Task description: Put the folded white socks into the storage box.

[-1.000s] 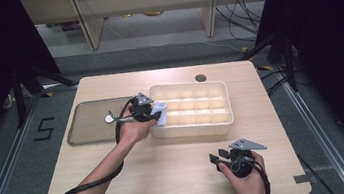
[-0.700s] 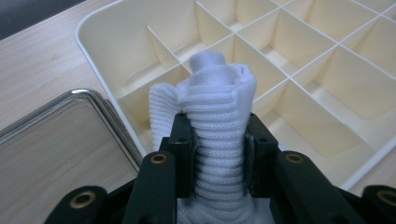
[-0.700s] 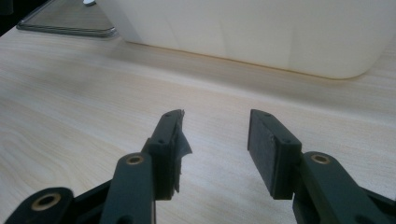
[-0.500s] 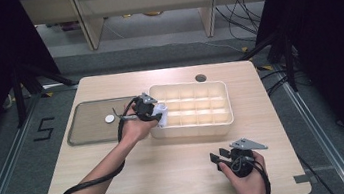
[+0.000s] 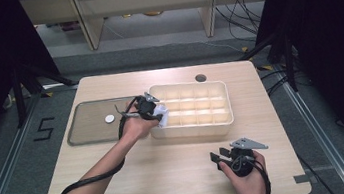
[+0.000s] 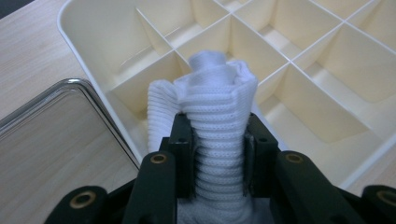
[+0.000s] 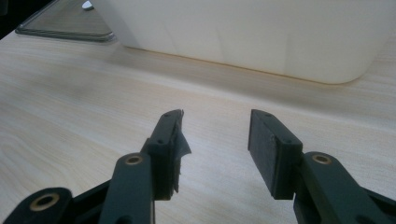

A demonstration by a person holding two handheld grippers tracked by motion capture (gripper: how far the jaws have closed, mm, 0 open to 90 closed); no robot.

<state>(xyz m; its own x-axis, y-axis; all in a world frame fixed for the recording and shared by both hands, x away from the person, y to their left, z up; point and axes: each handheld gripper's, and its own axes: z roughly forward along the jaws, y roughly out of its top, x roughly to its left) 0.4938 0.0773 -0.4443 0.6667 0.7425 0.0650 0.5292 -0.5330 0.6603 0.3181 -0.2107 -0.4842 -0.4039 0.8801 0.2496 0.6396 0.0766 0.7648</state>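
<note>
A: At the left end of the cream plastic divided organiser tray (image 5: 198, 123), the left gripper (image 5: 154, 110) hangs over the rim. Jaws pinching a white ribbed knit cloth (image 6: 219, 107), bunched and rolled.

B: Where does the cloth sit against the compartments?

A: In the left gripper view the cloth rises between the two black jaws and its top lies above the near-left cells of the tray. Whether it touches a divider, cannot tell. In the high view the cloth (image 5: 162, 114) shows as a white lump right at the tray's left wall.

B: Anything beside the tray?

A: A flat rectangular metal-rimmed tray (image 5: 80, 134) lies just left of it on the light wooden table (image 5: 170, 173), near but apart. One small white round disc (image 5: 109, 119) rests on it. The rounded corner of that tray (image 6: 88, 86) is close to the organiser's wall in the left gripper view.

B: And the other hand?

A: The right gripper (image 5: 224, 155) sits low near the table's front edge, well apart from the organiser tray. Jaws spread, nothing between them. In the right gripper view the right gripper (image 7: 215, 135) points along the tabletop at the organiser's plain outer wall (image 7: 261, 32). A small dark shred clings to the pad of its left jaw.

B: Forearm on the left?

A: It comes in diagonally from the bottom, a black cable trailing under it.
</note>
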